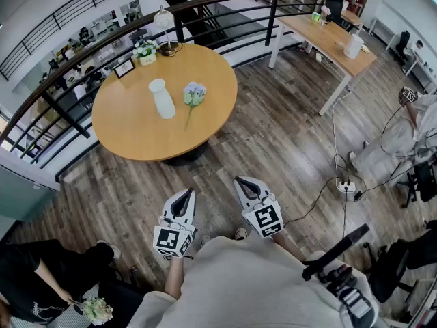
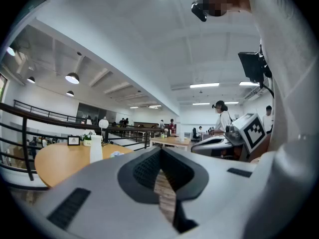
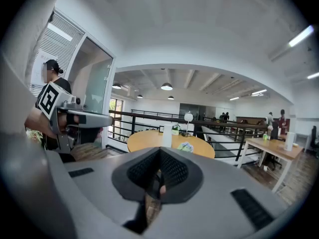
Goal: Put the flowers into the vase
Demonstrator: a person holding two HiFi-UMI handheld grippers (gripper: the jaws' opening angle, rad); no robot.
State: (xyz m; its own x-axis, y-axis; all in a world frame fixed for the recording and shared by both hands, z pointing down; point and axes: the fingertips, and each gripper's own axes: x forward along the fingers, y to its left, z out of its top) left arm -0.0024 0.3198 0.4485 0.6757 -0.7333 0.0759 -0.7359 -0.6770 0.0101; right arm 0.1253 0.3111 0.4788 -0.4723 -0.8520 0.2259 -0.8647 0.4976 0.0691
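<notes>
Flower [image 1: 194, 96] lies on round table [image 1: 136, 135] just beside white vase [image 1: 162, 98], probably light and floppy, so I'd pinch the thin stem [image 1: 188, 118] gently; left gripper [image 1: 184, 195] and right gripper [image 1: 244, 183] both closed, empty.

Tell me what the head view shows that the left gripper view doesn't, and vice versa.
Head view only: the flower's full stem, lying beside the white vase, and the power strip on the floor. Left gripper view only: the left gripper's jaws seen up close, together, with nothing between them. Both: the round table, white vase, flower and right gripper.
</notes>
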